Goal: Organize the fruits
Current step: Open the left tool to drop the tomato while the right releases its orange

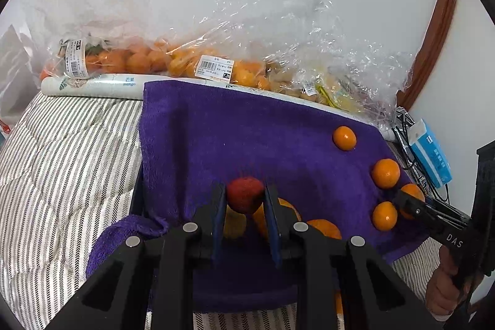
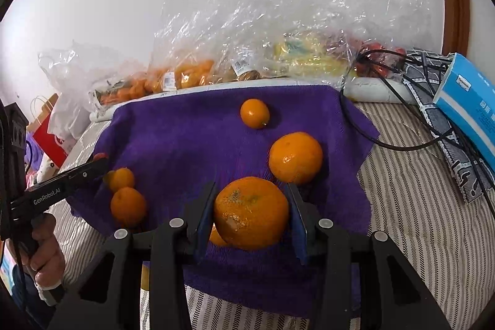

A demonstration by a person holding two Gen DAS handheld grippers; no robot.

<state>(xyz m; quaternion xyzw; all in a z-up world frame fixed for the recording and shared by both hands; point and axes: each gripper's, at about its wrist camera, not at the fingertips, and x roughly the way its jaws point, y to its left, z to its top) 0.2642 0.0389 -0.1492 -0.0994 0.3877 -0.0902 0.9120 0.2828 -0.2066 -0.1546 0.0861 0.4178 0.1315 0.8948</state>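
A purple towel [image 1: 216, 129] lies spread over striped bedding. In the left wrist view my left gripper [image 1: 244, 190] is shut on a small red fruit [image 1: 244, 195], held just above the towel's near part. Loose oranges [image 1: 344, 138] [image 1: 385, 173] [image 1: 384, 215] lie on the towel's right side. In the right wrist view my right gripper [image 2: 251, 187] is shut on a large orange [image 2: 250, 212]. Beyond it lie a big orange [image 2: 295, 158] and a small one [image 2: 254, 113]. Two more oranges [image 2: 128, 206] sit by the left gripper [image 2: 99, 161] at the towel's left edge.
Clear plastic bags of oranges [image 1: 148, 61] and other fruit [image 2: 309, 57] line the white wall behind a white mango box [image 1: 92, 84]. A blue tissue box [image 2: 467, 104] and black cables [image 2: 386, 141] lie at the right. A red paper bag [image 2: 49, 135] stands at the left.
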